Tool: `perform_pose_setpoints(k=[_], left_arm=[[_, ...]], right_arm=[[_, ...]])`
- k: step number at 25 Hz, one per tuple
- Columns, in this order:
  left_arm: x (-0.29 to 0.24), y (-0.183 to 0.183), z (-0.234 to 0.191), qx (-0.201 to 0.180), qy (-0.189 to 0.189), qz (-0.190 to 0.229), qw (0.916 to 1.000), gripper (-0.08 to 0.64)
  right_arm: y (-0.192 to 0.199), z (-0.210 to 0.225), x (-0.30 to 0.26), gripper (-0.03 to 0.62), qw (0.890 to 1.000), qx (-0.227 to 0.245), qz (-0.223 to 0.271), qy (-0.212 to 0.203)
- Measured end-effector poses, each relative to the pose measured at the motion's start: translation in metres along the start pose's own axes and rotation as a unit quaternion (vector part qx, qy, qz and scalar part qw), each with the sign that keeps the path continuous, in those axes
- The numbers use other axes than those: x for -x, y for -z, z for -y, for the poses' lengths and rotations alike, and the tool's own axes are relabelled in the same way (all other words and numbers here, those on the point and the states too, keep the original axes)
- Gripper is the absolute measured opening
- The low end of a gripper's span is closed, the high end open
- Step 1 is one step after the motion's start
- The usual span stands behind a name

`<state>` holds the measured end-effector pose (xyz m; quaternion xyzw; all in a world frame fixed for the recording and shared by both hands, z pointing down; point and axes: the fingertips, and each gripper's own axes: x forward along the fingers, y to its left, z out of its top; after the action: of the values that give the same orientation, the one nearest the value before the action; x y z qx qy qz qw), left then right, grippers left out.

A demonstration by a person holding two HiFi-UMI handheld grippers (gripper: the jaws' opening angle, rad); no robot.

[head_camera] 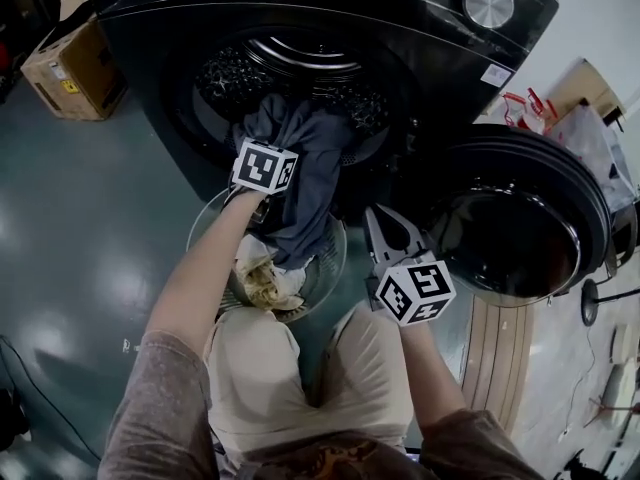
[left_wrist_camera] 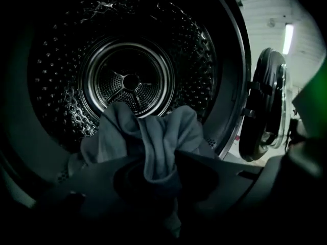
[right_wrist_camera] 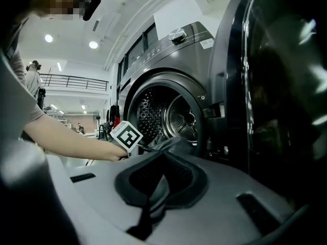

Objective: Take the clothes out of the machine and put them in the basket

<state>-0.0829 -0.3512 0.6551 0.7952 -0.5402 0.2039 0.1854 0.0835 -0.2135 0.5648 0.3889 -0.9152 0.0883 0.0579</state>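
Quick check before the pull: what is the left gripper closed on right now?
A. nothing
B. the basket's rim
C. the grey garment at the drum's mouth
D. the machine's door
C: in the left gripper view, the left gripper has its fingers pinched on a bunched fold of the grey garment, with the drum behind it.

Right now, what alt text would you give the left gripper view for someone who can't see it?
The left gripper pinches a bunched grey garment at the mouth of a perforated steel drum. The machine's round door stands open at right.
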Motion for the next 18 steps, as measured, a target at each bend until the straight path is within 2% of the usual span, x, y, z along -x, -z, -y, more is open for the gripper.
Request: perform_pose_setpoints(k=[5,13,18], left_arm=[[0.057,0.013,0.023,-0.02,0.034,0.009,0.9992,0.084],[0.146,0.049,0.076,-0.038,0.091,-0.012,0.9951,0.083],[0.18,0.064,0.099,-0.053,0.113,-0.029,0.9918,0.083]], right_arm=[[-0.001,-0.003,-0.001,-0.003,1.0,0.0,0.004,-0.007],[-0.009,-0.01,-0.009,-0.003,1.0,0.004,0.015,-0.022],[-0.008,-0.015,-0.012,-0.003,1.0,0.001,0.016,-0.027]])
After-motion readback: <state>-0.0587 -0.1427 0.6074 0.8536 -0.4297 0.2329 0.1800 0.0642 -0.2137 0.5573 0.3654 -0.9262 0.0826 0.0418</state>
